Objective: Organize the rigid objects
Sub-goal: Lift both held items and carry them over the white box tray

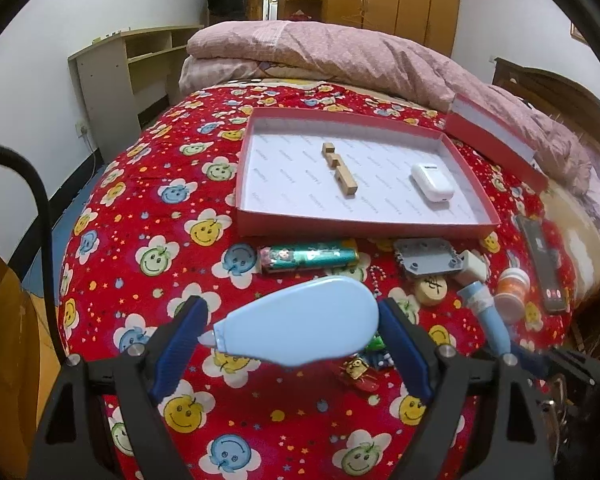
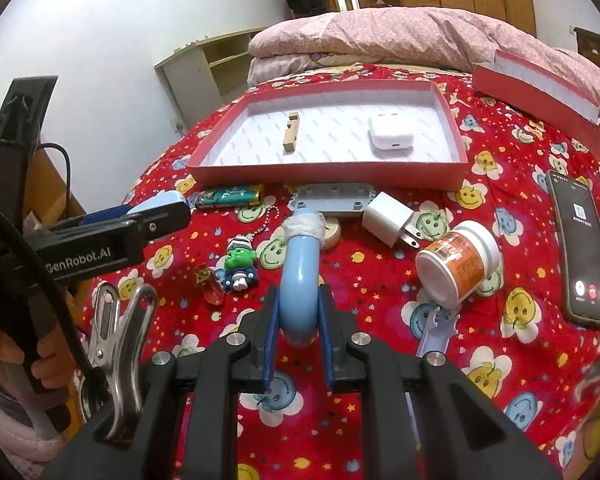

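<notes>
Bedding with a red smiley-flower print carries everything we see. In our left gripper we hold a pale blue correction-tape dispenser; the blue pads stand wide, one on each side of its body, and the dispenser is lifted above the cloth. Our right gripper is clenched on a light blue curved tube, whose far end is wrapped in white tape and points toward the box.

Behind both grippers lies an open red box with a white inside. In it rest a wooden puzzle piece on the left and a white earbud case on the right, well apart. The red lid leans on the pink quilt further right.

Just before the box lie a green lighter, a grey plastic plate and a white charger plug. An orange-labelled jar lies on its side, and a phone with a lit screen lies to the right. Near the tube we see a green figure keychain, and on the left a metal clip.
</notes>
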